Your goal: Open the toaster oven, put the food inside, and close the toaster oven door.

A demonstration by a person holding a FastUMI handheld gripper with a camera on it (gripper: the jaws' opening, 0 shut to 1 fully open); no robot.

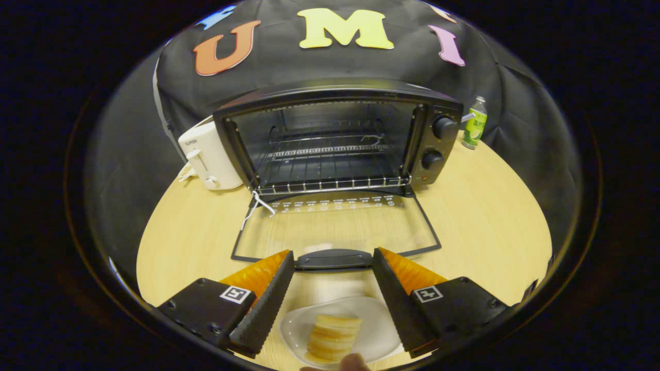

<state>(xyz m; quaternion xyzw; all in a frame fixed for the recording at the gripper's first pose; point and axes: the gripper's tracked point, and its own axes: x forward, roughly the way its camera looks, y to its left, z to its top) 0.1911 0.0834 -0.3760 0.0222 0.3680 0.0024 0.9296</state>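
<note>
With the toaster oven (335,139) standing open, its glass door (335,229) flat on the table (490,216) and handle (333,258) just beyond the fingertips, the gripper (333,278) hangs with jaws wide and empty above the food (332,337), a stack of pale round slices on a white plate (379,332). The pickup should, in my judgement, close squarely across the stack's sides and lift level to clear the handle. Something rounded, possibly a fingertip, touches the plate's near edge; it is cut off and cannot be identified.
</note>
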